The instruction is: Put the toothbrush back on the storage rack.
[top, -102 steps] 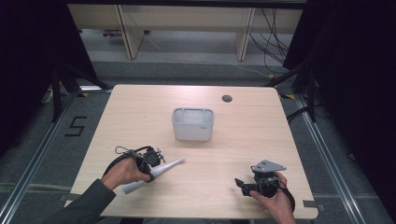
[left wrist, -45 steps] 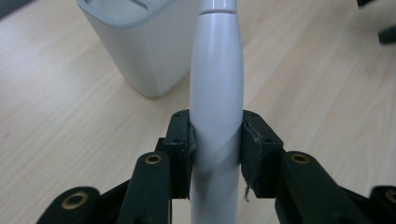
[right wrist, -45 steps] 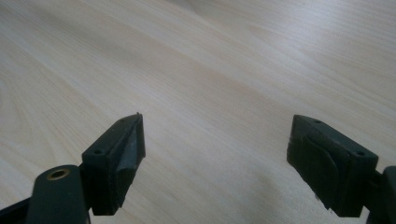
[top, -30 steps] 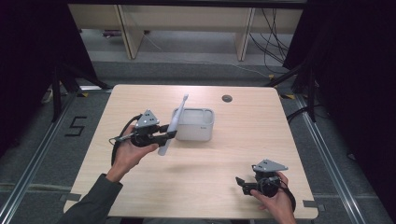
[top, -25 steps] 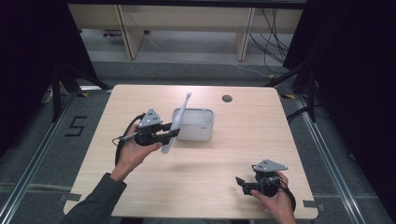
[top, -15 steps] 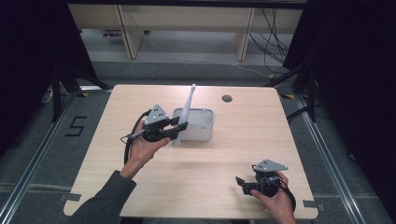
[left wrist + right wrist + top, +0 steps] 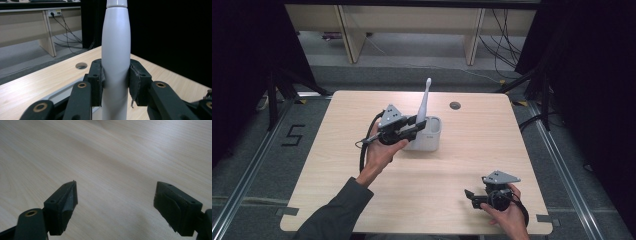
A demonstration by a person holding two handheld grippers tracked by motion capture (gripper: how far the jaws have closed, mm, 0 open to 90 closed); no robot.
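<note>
High view: the left tool (image 7: 416, 126) pinches a slim white plastic electric toothbrush (image 7: 424, 102) by its lower handle, holding it nearly upright with the brush head uppermost, above the near-left edge of a pale grey rectangular plastic container (image 7: 434, 135) standing near the middle of the light wooden desk (image 7: 492, 145); a small round dark grommet hole (image 7: 455, 105) lies toward the far edge; the right tool (image 7: 472, 196) rests low at the near-right corner, well apart from the container. Left gripper view: both black padded jaws press against the smooth white handle (image 7: 116, 62) of the toothbrush, one on each side; the desk hole (image 7: 81, 65) shows behind. Right gripper view: the right tool (image 7: 115, 205) has its jaws spread wide over bare wood grain (image 7: 112, 152), holding nothing.
</note>
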